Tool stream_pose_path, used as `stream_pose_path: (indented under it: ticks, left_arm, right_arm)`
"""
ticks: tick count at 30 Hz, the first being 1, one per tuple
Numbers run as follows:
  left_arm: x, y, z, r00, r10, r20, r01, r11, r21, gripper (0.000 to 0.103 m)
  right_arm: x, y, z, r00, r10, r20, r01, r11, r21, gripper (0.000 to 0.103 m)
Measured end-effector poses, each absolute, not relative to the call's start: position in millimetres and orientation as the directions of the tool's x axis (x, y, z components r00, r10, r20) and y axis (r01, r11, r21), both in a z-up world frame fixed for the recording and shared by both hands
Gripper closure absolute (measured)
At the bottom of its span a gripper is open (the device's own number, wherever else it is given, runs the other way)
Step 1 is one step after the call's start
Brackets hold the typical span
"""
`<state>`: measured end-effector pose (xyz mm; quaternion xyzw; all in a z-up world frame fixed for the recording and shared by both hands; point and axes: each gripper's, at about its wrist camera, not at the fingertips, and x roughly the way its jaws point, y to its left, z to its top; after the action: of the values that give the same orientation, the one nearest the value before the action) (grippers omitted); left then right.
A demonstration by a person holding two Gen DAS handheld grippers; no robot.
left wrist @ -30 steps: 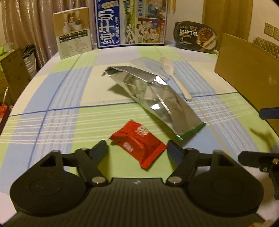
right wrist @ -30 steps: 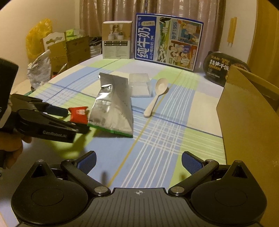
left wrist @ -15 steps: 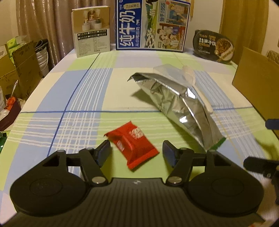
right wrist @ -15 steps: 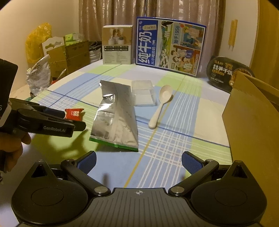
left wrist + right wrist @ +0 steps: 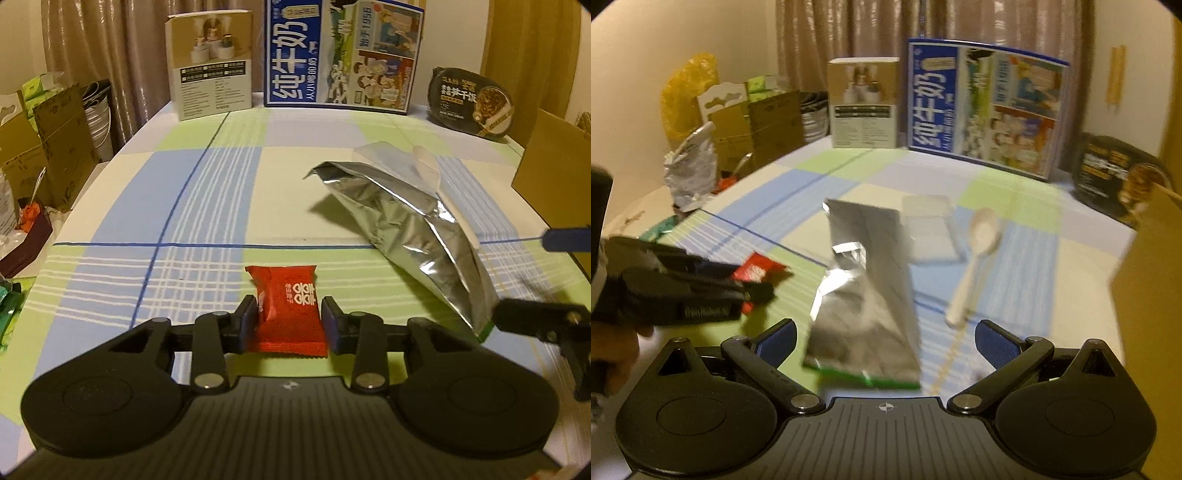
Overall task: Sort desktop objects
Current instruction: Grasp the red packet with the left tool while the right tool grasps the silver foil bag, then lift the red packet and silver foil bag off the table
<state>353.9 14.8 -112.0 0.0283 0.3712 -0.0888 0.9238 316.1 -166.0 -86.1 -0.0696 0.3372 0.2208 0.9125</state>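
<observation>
A red snack packet (image 5: 288,310) lies on the checked tablecloth (image 5: 207,206), and my left gripper (image 5: 288,325) has its jaws closing on it, both pads touching the packet's sides. The right wrist view shows the same packet (image 5: 757,267) in the left gripper (image 5: 746,280) at the left. A crumpled silver foil pouch (image 5: 864,295) lies just ahead of my right gripper (image 5: 884,339), which stands open with the pouch's near end between its fingers, untouched. Beyond the pouch are a white spoon (image 5: 971,266) and a clear plastic box (image 5: 931,225).
An open cardboard box (image 5: 1145,295) stands at the table's right edge. Along the far edge stand a blue milk carton case (image 5: 343,55), a small product box (image 5: 210,66) and a black meal bowl (image 5: 472,103). Boxes and bags (image 5: 738,122) crowd the floor on the left.
The left jaws have drawn in from wide apart onto the red packet, which now lies straight between them. The right gripper has moved closer to the silver pouch.
</observation>
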Motion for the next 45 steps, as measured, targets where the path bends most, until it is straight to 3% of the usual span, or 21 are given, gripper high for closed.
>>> stream_pose_path:
  ticks: [3, 7, 10, 13, 19, 21, 27, 39, 41, 43, 45]
  left_arm:
    - [355.9, 20.3, -112.2, 0.709, -0.136, -0.692, 0.171, 0.985, -0.019, 0.07]
    - [356.8, 22.0, -112.0, 0.709, -0.135, -0.693, 0.168, 0.986, -0.02, 0.07]
    - [356.9, 21.1, -112.3, 0.71, -0.128, -0.693, 0.173, 0.985, -0.005, 0.059]
    - [356.8, 20.9, -113.0, 0.711, -0.127, -0.691, 0.18, 0.984, 0.004, 0.058]
    - [358.0, 22.5, -113.1, 0.706, -0.137, -0.694, 0.185, 0.983, -0.006, 0.061]
    - [356.9, 22.0, -112.4, 0.705, -0.141, -0.695, 0.19, 0.982, -0.006, 0.07]
    - [332.5, 15.0, -107.6, 0.668, -0.181, -0.722, 0.241, 0.97, -0.02, 0.071]
    - [208.6, -52.5, -96.4, 0.545, -0.31, -0.779, 0.439, 0.897, -0.05, 0.071]
    - [194.2, -54.1, -96.2, 0.54, -0.322, -0.778, 0.431, 0.899, -0.074, 0.071]
    - [185.8, -52.7, -94.6, 0.532, -0.324, -0.782, 0.415, 0.905, -0.093, 0.066]
    - [180.2, -52.7, -92.7, 0.526, -0.311, -0.791, 0.401, 0.911, -0.092, 0.062]
  right_arm:
    - [335.0, -149.4, -83.7, 0.657, 0.371, -0.657, -0.489, 0.872, 0.004, 0.015]
    - [360.4, -128.6, -94.1, 0.616, 0.341, -0.71, -0.513, 0.858, -0.033, 0.02]
    - [376.2, -120.7, -103.4, 0.578, 0.312, -0.754, -0.513, 0.858, -0.038, 0.022]
    - [390.1, -117.4, -109.4, 0.534, 0.289, -0.795, -0.499, 0.866, -0.02, 0.031]
    - [397.9, -118.2, -110.2, 0.507, 0.268, -0.819, -0.48, 0.877, -0.01, 0.052]
    - [391.9, -118.0, -108.0, 0.503, 0.267, -0.822, -0.488, 0.873, -0.014, 0.054]
    - [353.2, -133.0, -100.7, 0.486, 0.259, -0.835, -0.474, 0.881, -0.002, 0.058]
    - [212.3, -220.9, -80.4, 0.432, 0.22, -0.875, -0.302, 0.949, 0.09, 0.057]
    - [196.2, -229.9, -77.6, 0.424, 0.218, -0.879, -0.301, 0.949, 0.091, 0.05]
    - [186.4, -233.9, -74.9, 0.423, 0.211, -0.881, -0.305, 0.949, 0.08, 0.033]
    - [181.5, -236.5, -71.1, 0.434, 0.206, -0.877, -0.316, 0.947, 0.066, 0.029]
